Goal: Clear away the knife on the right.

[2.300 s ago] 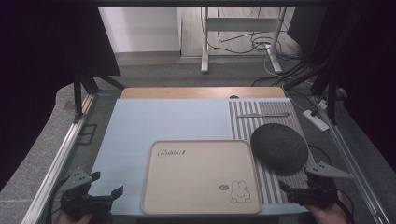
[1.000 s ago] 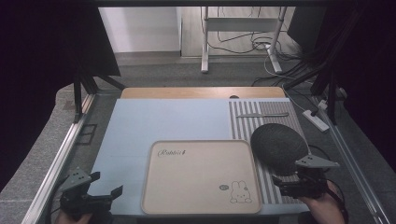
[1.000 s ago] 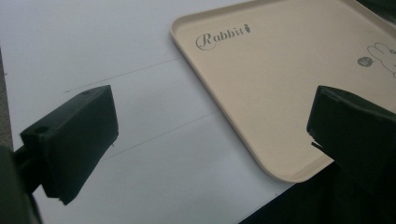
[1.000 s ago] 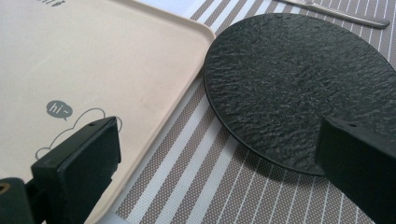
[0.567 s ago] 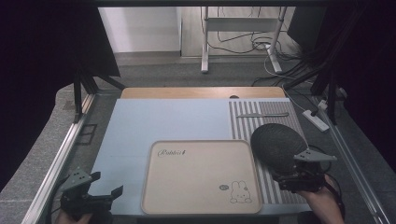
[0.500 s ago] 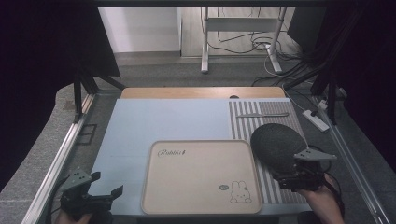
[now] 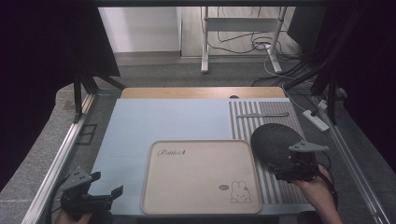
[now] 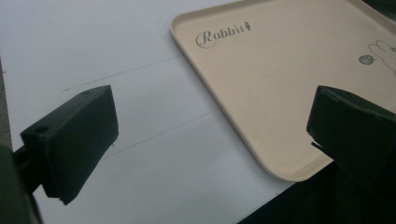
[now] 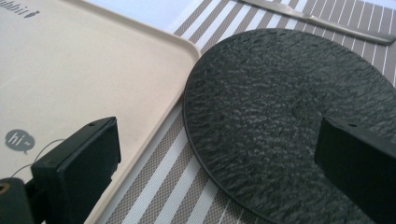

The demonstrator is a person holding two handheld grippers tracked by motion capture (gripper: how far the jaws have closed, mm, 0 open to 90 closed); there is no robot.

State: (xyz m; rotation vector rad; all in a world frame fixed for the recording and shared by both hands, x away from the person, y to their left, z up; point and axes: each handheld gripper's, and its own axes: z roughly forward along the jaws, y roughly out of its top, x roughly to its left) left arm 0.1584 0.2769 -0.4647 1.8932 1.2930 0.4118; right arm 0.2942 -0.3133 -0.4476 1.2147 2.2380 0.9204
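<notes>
Beige tray marked "Rabbit", bubble reading "hi". Black round plate alongside on striped mat. Left gripper and right gripper jaws wide, empty.

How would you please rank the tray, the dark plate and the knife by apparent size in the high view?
Largest to smallest:
1. Tray
2. Dark plate
3. Knife

The knife lies farther from the camera, but it is far slimmer anyway.
</notes>
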